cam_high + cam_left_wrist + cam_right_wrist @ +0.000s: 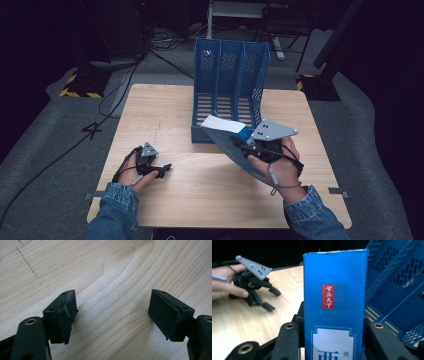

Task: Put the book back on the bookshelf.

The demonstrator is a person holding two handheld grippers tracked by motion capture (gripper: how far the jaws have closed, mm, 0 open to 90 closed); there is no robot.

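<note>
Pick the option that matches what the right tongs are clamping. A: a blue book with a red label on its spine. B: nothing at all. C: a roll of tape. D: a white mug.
A: in the right gripper view the right tongs are shut on the blue book, whose spine carries a red label, with the blue file rack beside it.

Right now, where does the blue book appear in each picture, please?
High view: the blue book is right of centre, tilted, clamped by the right hand-held gripper, in front of the blue file rack.
Left gripper view: bare wooden table, no book.
Right gripper view: centre, upright, between the jaws.
Shared landmark: the wooden table.
</note>
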